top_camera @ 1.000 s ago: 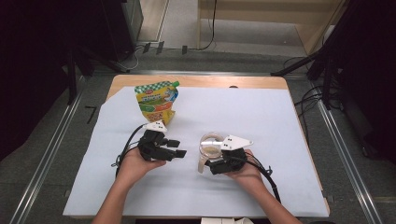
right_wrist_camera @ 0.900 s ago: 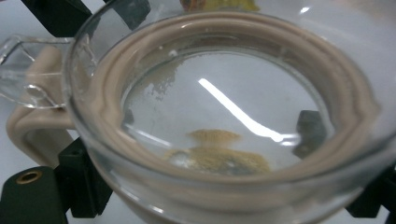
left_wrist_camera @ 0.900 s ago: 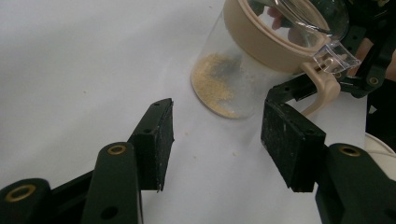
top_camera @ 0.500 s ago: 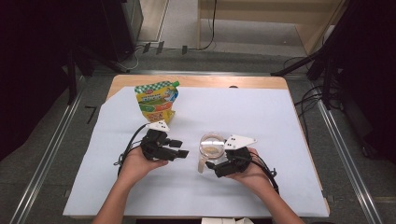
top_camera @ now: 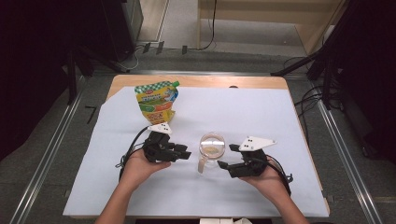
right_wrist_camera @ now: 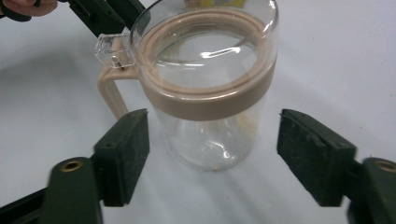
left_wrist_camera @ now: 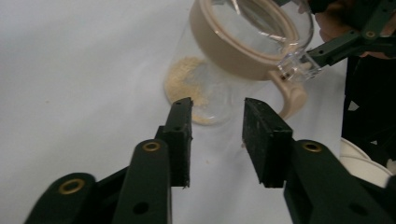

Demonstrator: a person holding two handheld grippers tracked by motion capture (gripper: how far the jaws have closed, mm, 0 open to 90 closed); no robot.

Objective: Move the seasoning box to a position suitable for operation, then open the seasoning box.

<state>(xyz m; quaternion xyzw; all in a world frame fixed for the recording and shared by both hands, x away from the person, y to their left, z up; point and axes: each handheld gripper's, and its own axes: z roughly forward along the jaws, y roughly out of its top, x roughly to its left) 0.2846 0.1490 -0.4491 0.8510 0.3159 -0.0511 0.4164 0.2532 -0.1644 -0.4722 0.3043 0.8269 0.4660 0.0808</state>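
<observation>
Nearest the person's edge of the bench, on the white sheet, the right gripper is held with its jaws spread wide and empty. In the right gripper view, the clear jar stands upright directly ahead, its body framed between the two pads but touched by neither. The jar's long axis is vertical; its tan collar and clear lid are in place, and its tan handle projects to the left in that view. The right gripper is judged the better aligned for a grasp across the body.

On the jar's other side, the left gripper is also released, its jaws parted more narrowly and pointing at the jar's base from just beside it.

Farther back, a colourful stand-up pouch stands well apart from the jar.
</observation>
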